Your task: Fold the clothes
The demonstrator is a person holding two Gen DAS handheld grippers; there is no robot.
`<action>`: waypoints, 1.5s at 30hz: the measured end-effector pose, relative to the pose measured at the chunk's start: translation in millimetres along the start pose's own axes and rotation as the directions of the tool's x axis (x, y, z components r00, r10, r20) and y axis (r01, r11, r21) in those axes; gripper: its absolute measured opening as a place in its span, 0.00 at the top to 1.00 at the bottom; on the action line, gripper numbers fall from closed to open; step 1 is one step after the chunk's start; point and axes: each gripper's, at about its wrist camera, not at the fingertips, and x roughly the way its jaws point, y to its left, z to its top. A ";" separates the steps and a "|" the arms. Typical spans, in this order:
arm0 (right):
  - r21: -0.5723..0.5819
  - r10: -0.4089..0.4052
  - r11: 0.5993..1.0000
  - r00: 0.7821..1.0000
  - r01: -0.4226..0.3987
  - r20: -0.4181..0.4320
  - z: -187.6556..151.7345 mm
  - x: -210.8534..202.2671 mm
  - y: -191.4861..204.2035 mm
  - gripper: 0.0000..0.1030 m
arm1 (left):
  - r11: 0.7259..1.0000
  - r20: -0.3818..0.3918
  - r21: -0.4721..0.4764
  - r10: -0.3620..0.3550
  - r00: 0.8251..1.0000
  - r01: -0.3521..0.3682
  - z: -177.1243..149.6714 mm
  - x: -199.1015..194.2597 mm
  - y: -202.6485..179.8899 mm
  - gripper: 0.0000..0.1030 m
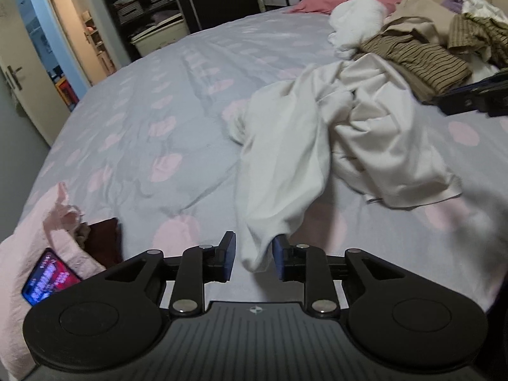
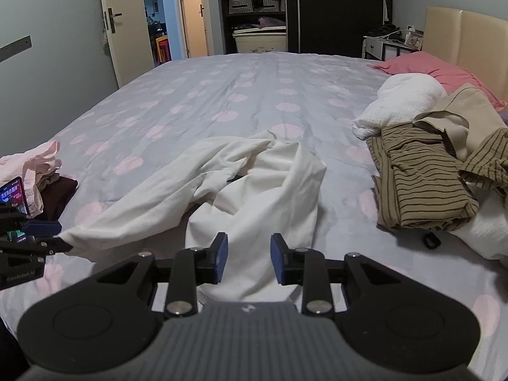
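Our left gripper [image 1: 254, 258], spread, straddles the white garment's [image 2: 254, 190] sleeve end near the bed's [image 2: 254, 89] edge; right gripper [image 2: 248, 258] spread. We should pinch squarely.

Left wrist view: taken from low over the near edge of the bed [image 1: 133, 101], aimed along the jaws, angled across the cover toward the headboard corner; the horizon is tilted. Right wrist view: taken from the same near edge, held level, facing straight across to the wardrobe [image 2: 285, 9] and doorway. Both views sit close above the white garment [image 1: 285, 158] [image 2: 254, 184]. Shared: garment, clothes pile [image 1: 422, 60] [image 2: 425, 177], pink pillow, phone.
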 end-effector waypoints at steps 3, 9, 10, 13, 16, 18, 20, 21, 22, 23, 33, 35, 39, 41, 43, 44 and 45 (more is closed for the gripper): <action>0.002 0.004 1.000 1.000 -0.004 -0.007 -0.6 4.4 -1.0 0.68 | 1.000 0.024 0.020 -0.018 1.000 0.018 5.6 -3.0 -7.6 0.72; 0.012 0.012 1.000 1.000 -0.012 -0.018 -1.5 13.5 -3.9 0.67 | 0.993 0.052 0.104 -0.070 0.996 0.064 16.5 -3.0 -30.9 0.57; 0.014 0.014 1.000 1.000 -0.014 -0.020 -1.6 15.1 -4.2 0.67 | 0.990 0.051 0.122 -0.076 0.996 0.069 17.1 -1.5 -35.7 0.57; 0.001 0.033 0.999 0.999 -0.033 -0.028 -0.1 21.0 -1.3 0.57 | 0.985 0.047 0.151 -0.097 0.994 0.089 18.6 2.2 -47.3 0.57; -0.035 0.058 0.998 0.997 -0.060 -0.053 -0.7 32.1 6.0 0.41 | 0.982 0.040 0.158 -0.115 0.993 0.107 19.6 5.8 -54.1 0.57; -0.064 0.056 0.996 0.996 -0.060 -0.068 -2.9 41.6 13.2 0.41 | 0.981 0.022 0.158 -0.116 0.993 0.111 18.8 11.0 -54.7 0.57; -0.098 0.051 0.994 0.996 -0.058 -0.077 -5.0 49.8 20.4 0.41 | 0.983 -0.006 0.138 -0.121 0.993 0.121 18.2 17.1 -51.3 0.62; -0.120 0.047 0.991 0.996 -0.057 -0.078 -6.2 54.0 25.1 0.40 | 0.984 -0.013 0.116 -0.134 0.991 0.135 18.0 18.1 -47.6 0.74; -0.140 0.039 0.989 0.996 -0.050 -0.080 -7.3 59.0 28.6 0.40 | 0.984 -0.020 0.095 -0.147 0.989 0.149 17.9 19.1 -43.9 0.81; -0.158 0.028 0.987 0.996 -0.040 -0.083 -8.2 64.5 31.4 0.39 | 0.984 -0.027 0.073 -0.160 0.987 0.162 17.7 20.1 -40.1 0.82; -0.127 -0.011 0.992 0.998 0.003 -0.066 19.8 65.3 11.9 0.96 | 0.991 0.021 0.006 -0.135 0.991 0.135 29.7 8.4 3.0 1.00; -0.105 -0.003 0.995 0.999 -0.001 -0.042 30.8 55.8 4.8 0.96 | 0.994 0.048 -0.007 -0.113 0.992 0.114 36.8 1.3 17.5 1.00; -0.097 -0.003 0.995 1.000 0.006 0.025 60.5 29.4 -7.2 0.96 | 0.997 0.137 -0.045 -0.050 0.989 0.057 60.6 -23.0 57.2 1.00; -0.119 -0.014 0.993 0.997 0.023 0.074 83.1 8.6 -10.8 0.97 | 0.997 0.184 -0.067 -0.025 0.983 0.038 75.8 -38.8 78.8 1.00; -0.132 -0.021 0.991 0.992 0.037 0.121 103.8 -12.2 -14.8 0.97 | 0.997 0.232 -0.079 0.000 0.973 0.019 90.3 -57.0 95.6 1.00; -0.143 -0.026 0.989 0.990 0.046 0.142 112.7 -22.2 -15.5 0.97 | 0.997 0.255 -0.082 0.013 0.967 0.008 97.4 -66.0 102.8 1.00; -0.158 -0.032 0.986 0.986 0.058 0.162 120.8 -32.1 -15.3 0.97 | 0.997 0.272 -0.077 0.026 0.962 -0.005 102.6 -74.0 107.0 1.00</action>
